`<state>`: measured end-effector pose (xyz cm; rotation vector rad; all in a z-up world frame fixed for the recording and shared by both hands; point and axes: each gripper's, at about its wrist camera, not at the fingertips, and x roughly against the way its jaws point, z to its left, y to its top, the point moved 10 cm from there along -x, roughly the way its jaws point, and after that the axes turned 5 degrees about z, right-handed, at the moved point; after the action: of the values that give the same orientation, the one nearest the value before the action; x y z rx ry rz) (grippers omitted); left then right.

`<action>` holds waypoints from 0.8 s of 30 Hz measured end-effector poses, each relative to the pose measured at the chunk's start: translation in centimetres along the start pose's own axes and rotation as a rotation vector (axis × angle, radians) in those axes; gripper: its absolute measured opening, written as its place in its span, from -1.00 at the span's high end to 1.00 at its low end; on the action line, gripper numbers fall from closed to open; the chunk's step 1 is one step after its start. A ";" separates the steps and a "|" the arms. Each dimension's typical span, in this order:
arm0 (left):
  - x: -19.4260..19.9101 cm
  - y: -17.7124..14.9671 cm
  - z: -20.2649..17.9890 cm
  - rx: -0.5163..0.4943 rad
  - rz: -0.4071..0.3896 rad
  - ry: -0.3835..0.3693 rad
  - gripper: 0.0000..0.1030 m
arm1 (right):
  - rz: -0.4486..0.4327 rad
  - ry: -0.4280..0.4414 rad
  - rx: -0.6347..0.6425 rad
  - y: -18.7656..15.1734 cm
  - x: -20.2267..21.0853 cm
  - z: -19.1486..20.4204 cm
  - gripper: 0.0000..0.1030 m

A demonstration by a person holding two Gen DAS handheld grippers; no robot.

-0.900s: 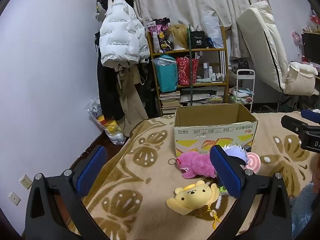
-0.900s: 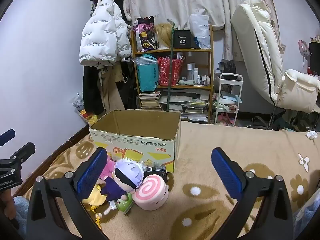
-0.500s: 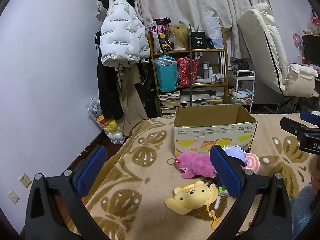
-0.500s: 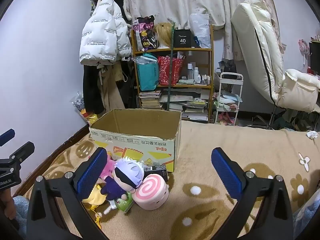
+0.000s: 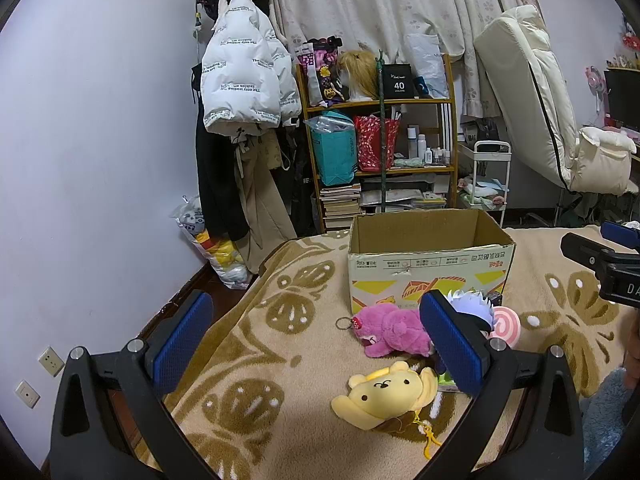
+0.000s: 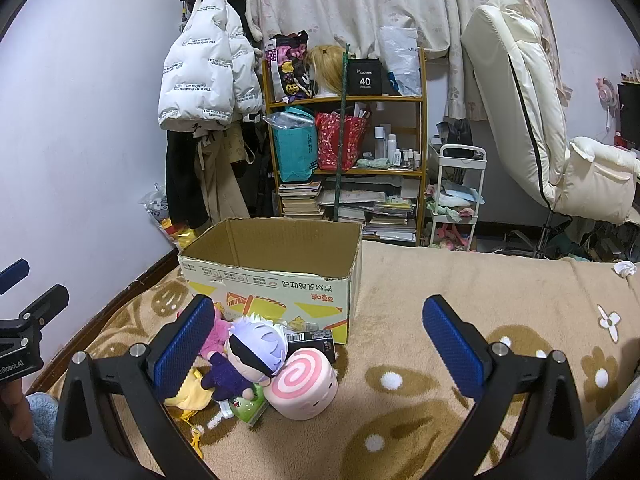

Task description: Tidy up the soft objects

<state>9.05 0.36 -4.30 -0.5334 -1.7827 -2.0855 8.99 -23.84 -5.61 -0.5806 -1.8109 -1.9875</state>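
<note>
In the left wrist view, the left gripper (image 5: 316,344) fills the bottom of the frame with its blue pads spread wide and nothing between them. Right of centre, low in that frame, the yellow plush (image 5: 386,394) lies face up on the patterned blanket (image 5: 256,360), well clear of the others, with a small cord and clasp trailing toward the bottom edge. It looks light and squashy; a pinch across the round head or the body should hold, while the cord would probably let it swing. Just above it the pink plush (image 5: 390,334) lies on its side, a keyring at its left end, touching the foot of the open cardboard box (image 5: 430,268) in the centre. Its fuzzy body should compress easily, so the thick middle is the sensible place to close on.

In the right wrist view, the right gripper (image 6: 318,340) likewise stands fully open and empty. At lower left of centre the white-haired doll (image 6: 250,354) leans on the pink swirl cushion (image 6: 304,388), both just in front of the box. The doll's big head looks soft yet bulky, so its torso may be easier; the cushion is wide and would need nearly the full opening. What lies inside the box cannot be seen.
</note>
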 end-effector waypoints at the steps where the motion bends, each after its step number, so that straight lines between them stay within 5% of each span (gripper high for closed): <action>1: 0.0 0.0 0.0 0.000 -0.001 0.000 -0.98 | -0.001 0.000 0.000 0.0 0.0 0.0 -1.00; 24: 0.0 0.1 0.0 -0.001 -0.001 0.002 -0.98 | 0.002 0.004 -0.004 -0.1 -0.1 -0.1 -1.00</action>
<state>9.05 0.35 -4.24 -0.5310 -1.7812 -2.0874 9.04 -23.93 -5.74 -0.5792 -1.8041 -1.9899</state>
